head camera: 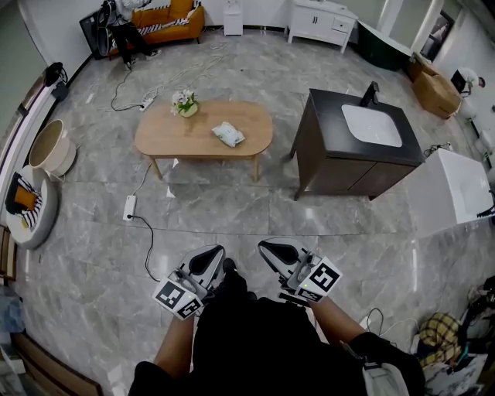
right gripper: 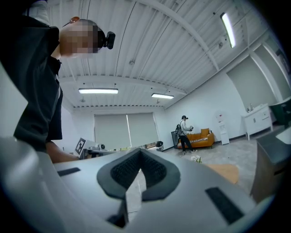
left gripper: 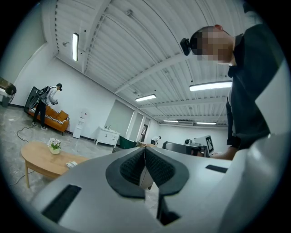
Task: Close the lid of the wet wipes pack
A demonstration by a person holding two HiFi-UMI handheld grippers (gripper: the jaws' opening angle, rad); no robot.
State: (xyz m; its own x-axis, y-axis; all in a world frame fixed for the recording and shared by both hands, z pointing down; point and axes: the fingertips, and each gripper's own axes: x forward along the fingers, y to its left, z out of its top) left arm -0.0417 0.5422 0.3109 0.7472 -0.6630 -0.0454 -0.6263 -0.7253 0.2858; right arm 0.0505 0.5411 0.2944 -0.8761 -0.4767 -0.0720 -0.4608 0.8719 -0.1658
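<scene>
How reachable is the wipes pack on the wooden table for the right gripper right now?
Probably not. The right gripper is held close to the person, while the wipes pack lies on the table across open floor. The way looks free; stepping closer should do.

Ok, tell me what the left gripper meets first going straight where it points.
Nothing close: the left gripper, jaws shut, points into open room, right of the wooden table. Farther on, possibly the dark sink cabinet; depth is unclear.

Quick count from me: one table (head camera: 166, 138), one wipes pack (head camera: 228, 134), one flower pot (head camera: 185, 103), one sink cabinet (head camera: 329, 128), one sofa (head camera: 166, 22), one cardboard box (head camera: 435, 91), and two grippers, left gripper (head camera: 210, 255) and right gripper (head camera: 272, 249).
</scene>
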